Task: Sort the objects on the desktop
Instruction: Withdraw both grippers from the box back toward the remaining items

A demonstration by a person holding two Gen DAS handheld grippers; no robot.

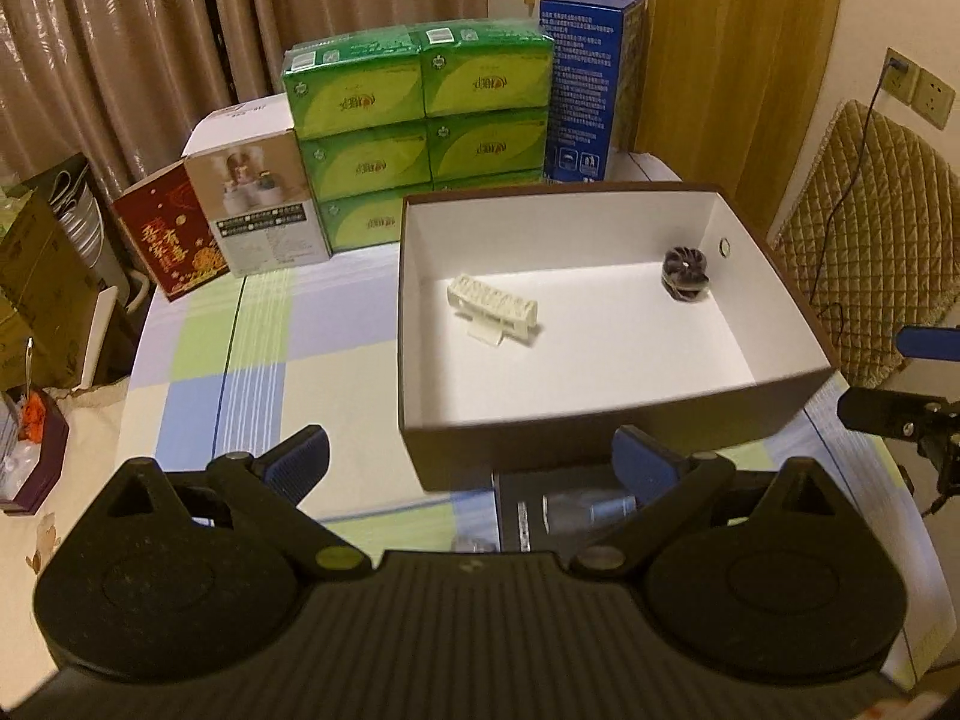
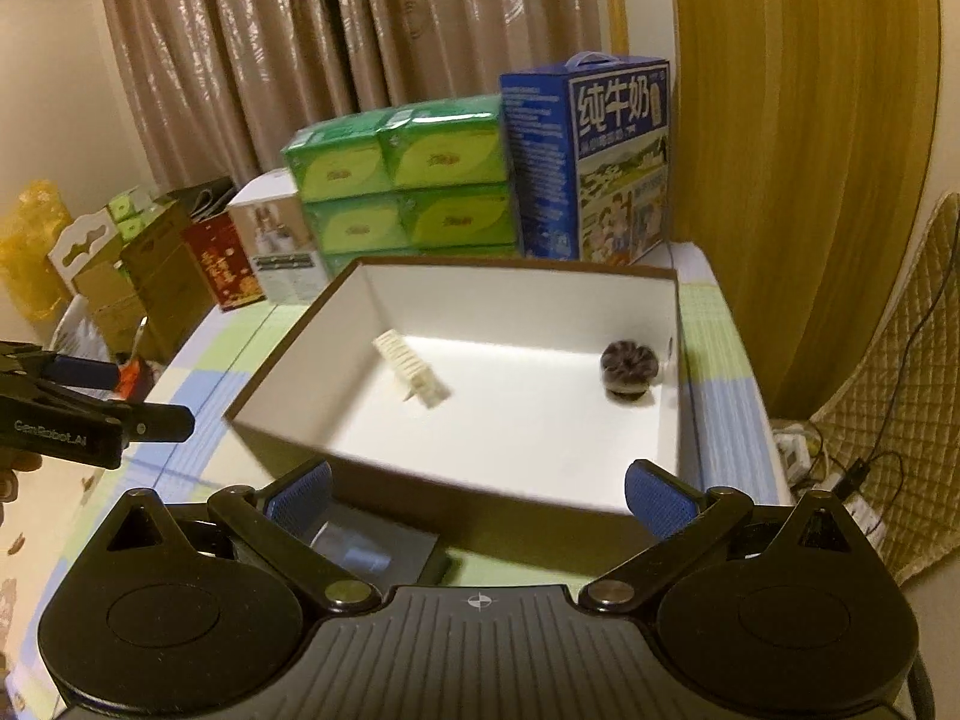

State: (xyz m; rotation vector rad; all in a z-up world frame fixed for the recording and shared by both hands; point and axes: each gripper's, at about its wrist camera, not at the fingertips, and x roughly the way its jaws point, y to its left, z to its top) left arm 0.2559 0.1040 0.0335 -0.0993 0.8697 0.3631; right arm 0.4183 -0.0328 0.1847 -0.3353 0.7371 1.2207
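A brown cardboard box with a white inside (image 1: 630, 438) (image 2: 420, 483) stands on the checked tablecloth. In it lie a cream plastic clip-like piece (image 1: 493, 303) (image 2: 411, 367) and a dark round flower-shaped object (image 1: 686, 273) (image 2: 629, 370). A dark flat packet (image 1: 570, 510) (image 2: 366, 552) lies on the cloth just in front of the box. My left gripper (image 1: 471, 462) is open and empty, hovering near the box's front wall above the packet. My right gripper (image 2: 480, 495) is open and empty at the box's near edge. Each gripper shows at the edge of the other's view.
Stacked green tissue packs (image 1: 420, 126) (image 2: 402, 180), a blue milk carton box (image 1: 591, 78) (image 2: 594, 162), a white product box (image 1: 258, 204) and a red box (image 1: 171, 234) line the table's back. A quilted chair (image 1: 864, 228) stands at the right. Cartons crowd the left.
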